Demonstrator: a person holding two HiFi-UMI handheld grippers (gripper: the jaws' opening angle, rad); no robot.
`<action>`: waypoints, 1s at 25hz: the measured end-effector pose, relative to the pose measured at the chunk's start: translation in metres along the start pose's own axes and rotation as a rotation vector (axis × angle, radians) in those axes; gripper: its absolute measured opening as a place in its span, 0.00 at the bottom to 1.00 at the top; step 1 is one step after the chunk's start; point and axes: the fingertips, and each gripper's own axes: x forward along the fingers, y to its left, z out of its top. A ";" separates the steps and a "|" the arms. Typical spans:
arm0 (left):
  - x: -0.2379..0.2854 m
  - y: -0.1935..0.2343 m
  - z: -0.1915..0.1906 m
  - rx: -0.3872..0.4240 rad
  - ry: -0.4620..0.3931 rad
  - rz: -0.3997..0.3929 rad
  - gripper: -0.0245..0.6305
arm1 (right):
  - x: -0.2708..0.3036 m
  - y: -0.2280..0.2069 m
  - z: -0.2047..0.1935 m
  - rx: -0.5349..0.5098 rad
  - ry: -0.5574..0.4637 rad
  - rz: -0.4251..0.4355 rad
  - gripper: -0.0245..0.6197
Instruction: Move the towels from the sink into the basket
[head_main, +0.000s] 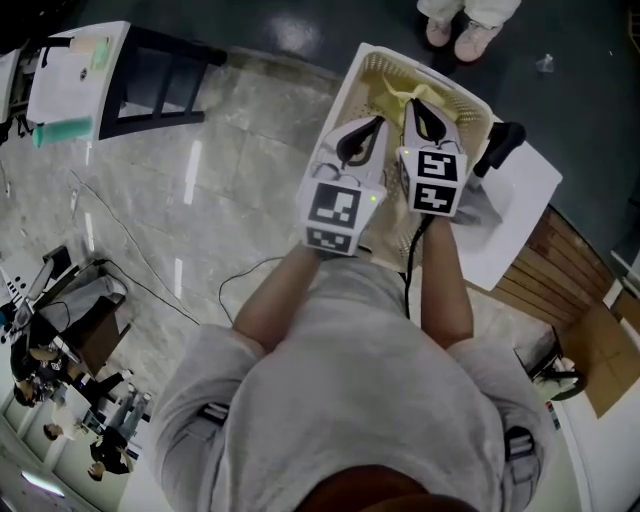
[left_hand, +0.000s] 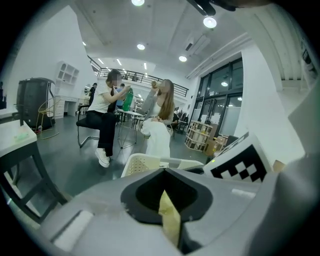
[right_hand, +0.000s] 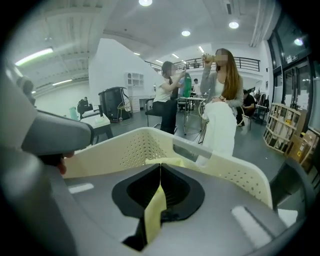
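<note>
Left tongs and right tongs (the 2 side by side) each pinch yellow towel above the near end of the cream basket.

Towel over the basket

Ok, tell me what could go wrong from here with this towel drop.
1. The left hand-held gripper and the right hand-held gripper are both shut on the yellow towel. If one lets go first, the cloth may swing and drape over the rim of the basket.
2. The cloth runs deep between each pair of jaws, so it might snag when they open.
</note>
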 end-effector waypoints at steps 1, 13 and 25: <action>0.001 0.003 -0.001 -0.002 0.002 0.006 0.07 | 0.005 0.001 -0.004 0.004 0.011 0.006 0.06; -0.004 0.007 -0.007 0.004 0.018 0.020 0.07 | 0.026 0.021 -0.022 0.026 0.084 0.063 0.25; -0.041 -0.012 0.009 0.039 -0.052 -0.026 0.07 | -0.041 0.025 0.012 0.036 -0.080 -0.024 0.13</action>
